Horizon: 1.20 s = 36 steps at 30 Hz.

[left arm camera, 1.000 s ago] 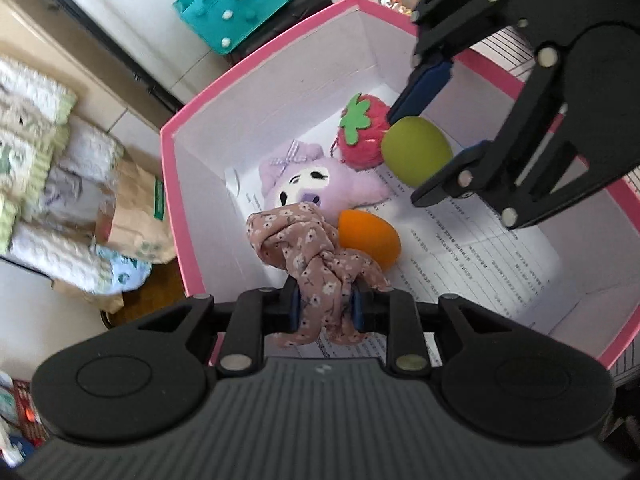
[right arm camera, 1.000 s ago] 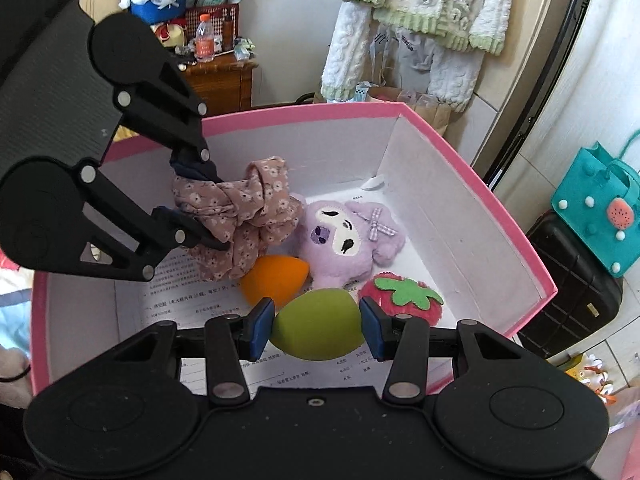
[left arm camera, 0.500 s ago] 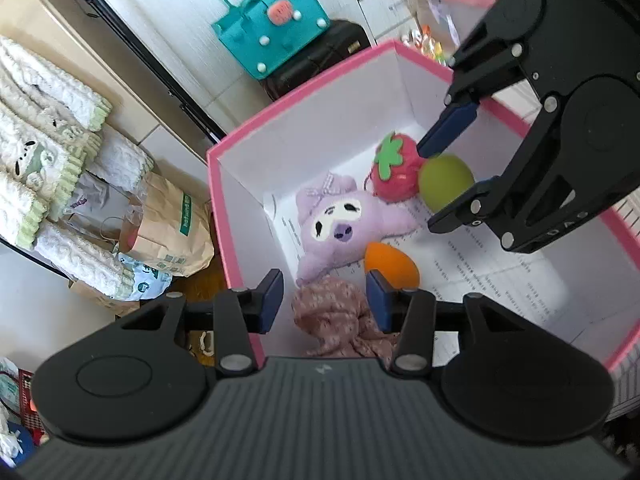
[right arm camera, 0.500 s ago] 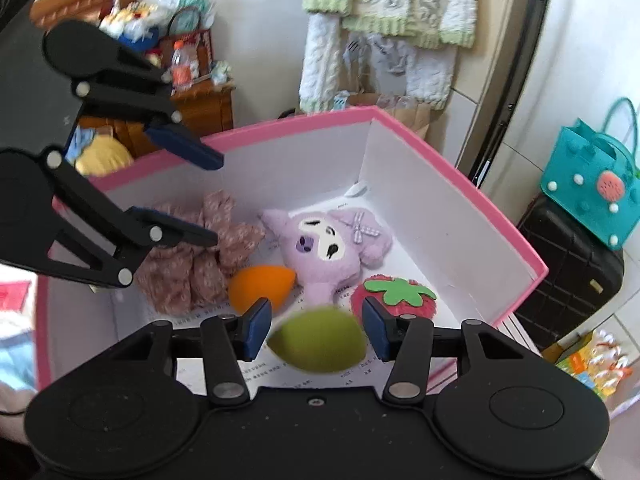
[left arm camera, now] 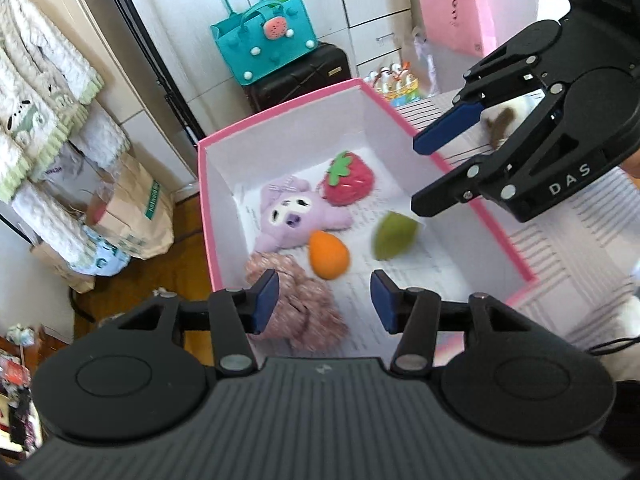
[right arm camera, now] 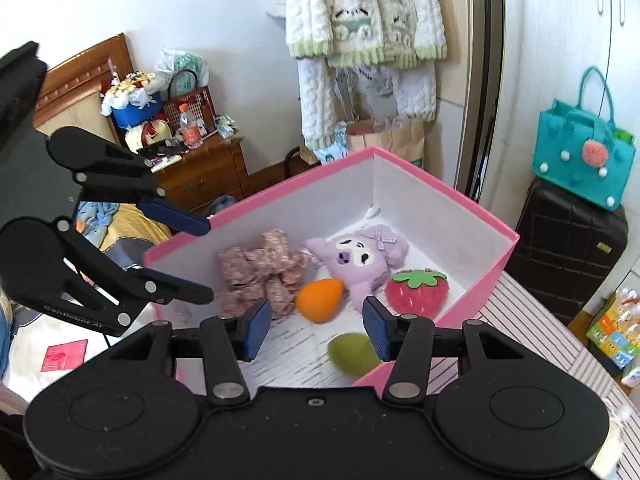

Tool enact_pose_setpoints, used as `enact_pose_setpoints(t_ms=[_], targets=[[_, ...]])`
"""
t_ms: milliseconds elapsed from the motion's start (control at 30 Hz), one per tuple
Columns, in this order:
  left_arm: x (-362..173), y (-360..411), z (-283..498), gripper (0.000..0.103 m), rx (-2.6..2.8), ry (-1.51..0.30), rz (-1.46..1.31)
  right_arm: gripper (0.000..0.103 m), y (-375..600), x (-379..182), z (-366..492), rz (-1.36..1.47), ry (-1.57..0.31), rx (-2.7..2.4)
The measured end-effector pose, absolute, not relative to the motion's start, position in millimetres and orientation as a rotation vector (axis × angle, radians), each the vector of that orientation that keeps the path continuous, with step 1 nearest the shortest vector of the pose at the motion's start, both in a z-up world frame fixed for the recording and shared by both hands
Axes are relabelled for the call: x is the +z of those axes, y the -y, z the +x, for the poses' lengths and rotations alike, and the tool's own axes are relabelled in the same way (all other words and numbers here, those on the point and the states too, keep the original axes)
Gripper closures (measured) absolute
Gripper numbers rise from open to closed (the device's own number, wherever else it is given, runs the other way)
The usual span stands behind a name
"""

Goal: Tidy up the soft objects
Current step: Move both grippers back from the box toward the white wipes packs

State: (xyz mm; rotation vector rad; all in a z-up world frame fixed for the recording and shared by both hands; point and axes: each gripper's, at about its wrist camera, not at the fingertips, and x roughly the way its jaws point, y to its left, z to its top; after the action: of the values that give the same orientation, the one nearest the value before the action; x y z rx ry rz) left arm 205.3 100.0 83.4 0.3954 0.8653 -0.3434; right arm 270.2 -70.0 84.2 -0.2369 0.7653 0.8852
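The left tool [left arm camera: 323, 300] stands with its two blue pads apart and nothing between them; its jaws have just been opening. Below it, inside the pink cardboard box with white inner walls [left arm camera: 280, 136], lies the crumpled floral brown-pink fabric scrunchie [left arm camera: 298, 312], free of the pads and near the left pad in the left wrist view. Just beside the scrunchie sits the orange egg-shaped sponge [left arm camera: 329, 255].

The right tool [right arm camera: 316, 328] is also apart and empty, its jaws just opened a little more. The green egg-shaped sponge [right arm camera: 352, 353] lies on the printed paper at the bottom of the box, low by the right pad in the right wrist view, not touched by it; it looks blurred in the left wrist view.

Further in the box rest the purple plush toy with a bow [right arm camera: 362, 258] and the red felt strawberry with a green leaf [right arm camera: 418, 293], touching each other. The box stands on a table with a striped cloth [left arm camera: 580, 240].
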Motion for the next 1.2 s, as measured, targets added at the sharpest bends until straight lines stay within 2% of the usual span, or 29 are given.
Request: enact_pose_setpoints(t_ms=[133, 200, 633, 767, 1200], targets=[[96.7, -102.3, 184.5, 0.049, -0.362, -0.865, 0.367, 0.043, 76.0, 100.4, 242.1, -0.255, -0.740, 0.885], [102.1, -101.8, 174.6, 0.045, -0.355, -0.860, 0.364, 0.043, 77.5, 105.4, 229.3, -0.278, -0.732, 0.891], [130.1, -93.9, 111.9, 0.039, -0.364, -0.811, 0.376, 0.039, 109.6, 133.2, 151.5, -0.329, -0.632, 0.884], [128.6, -86.9, 97.2, 0.039, -0.399, -0.799, 0.360, 0.034, 121.7, 133.9, 132.4, -0.326, -0.628, 0.883], [113.8, -41.0, 46.3, 0.036, -0.498, -0.790, 0.425, 0.029, 165.1, 110.3, 86.4, -0.268, -0.657, 0.805]])
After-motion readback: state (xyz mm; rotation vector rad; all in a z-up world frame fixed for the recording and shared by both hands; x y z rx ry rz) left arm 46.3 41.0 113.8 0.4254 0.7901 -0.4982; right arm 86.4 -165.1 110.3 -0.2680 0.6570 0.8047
